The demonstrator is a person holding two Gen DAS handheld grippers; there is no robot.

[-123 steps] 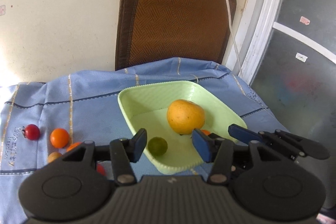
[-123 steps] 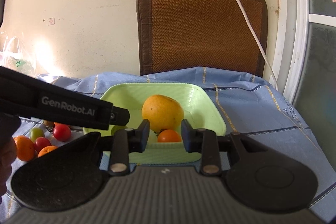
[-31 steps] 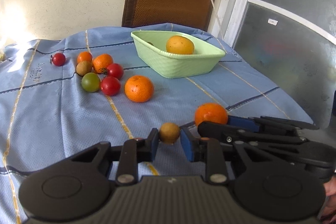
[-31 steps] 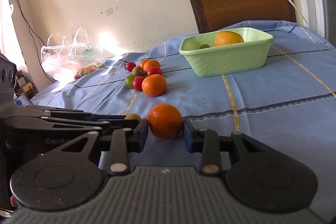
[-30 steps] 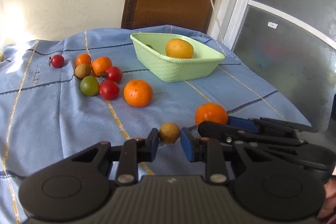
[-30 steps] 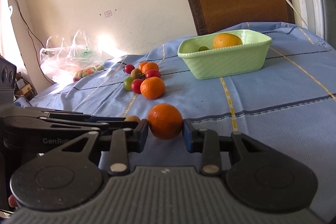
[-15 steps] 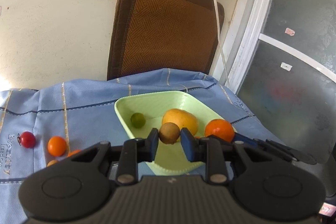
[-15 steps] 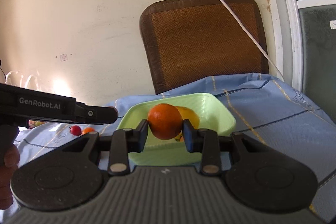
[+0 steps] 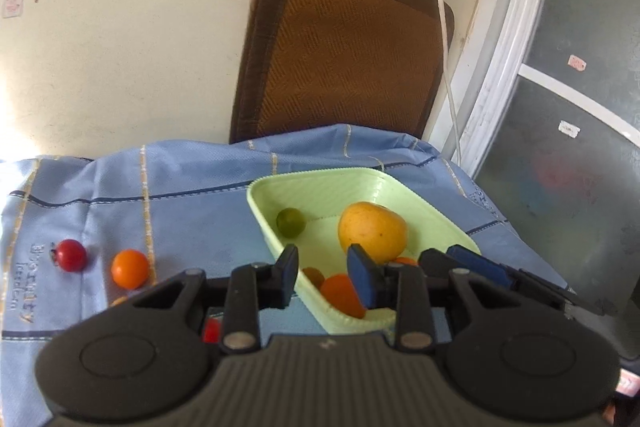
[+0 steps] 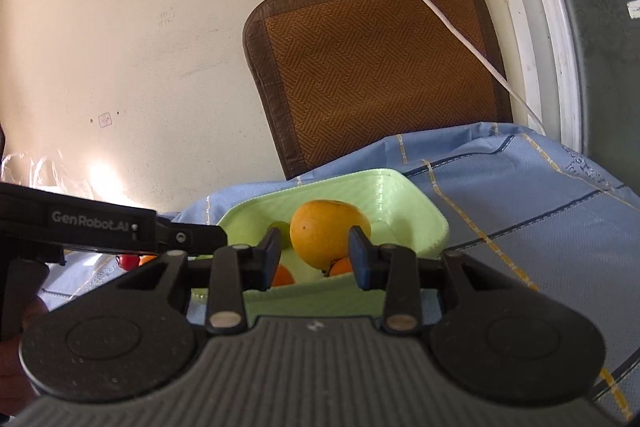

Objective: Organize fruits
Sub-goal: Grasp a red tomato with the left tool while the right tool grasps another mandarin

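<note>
A light green basket [image 9: 424, 205] [image 10: 428, 215] sits on the blue cloth. In it lie a big yellow-orange fruit [image 9: 372, 233] [image 10: 326, 237], a green lime [image 9: 291, 221], an orange [image 9: 340, 293] [image 10: 282, 275], a small brown fruit [image 9: 314, 275] and another small orange fruit [image 10: 340, 267]. My left gripper [image 9: 323, 277] is open and empty above the basket's near-left rim. My right gripper [image 10: 314, 257] is open and empty just above the basket's near side. The right gripper's fingers [image 9: 480, 267] show beside the left one.
On the cloth left of the basket lie a red tomato [image 9: 71, 255] and a small orange [image 9: 130, 269]; more fruit is partly hidden under the left gripper. A brown chair back [image 9: 340, 59] stands behind the table. A white cable [image 10: 440, 15] hangs on the wall. A glass door [image 9: 580, 107] is at the right.
Both grippers have opened over the basket. The small brown fruit has dropped from the left one and the orange from the right one; both now lie in the basket.
</note>
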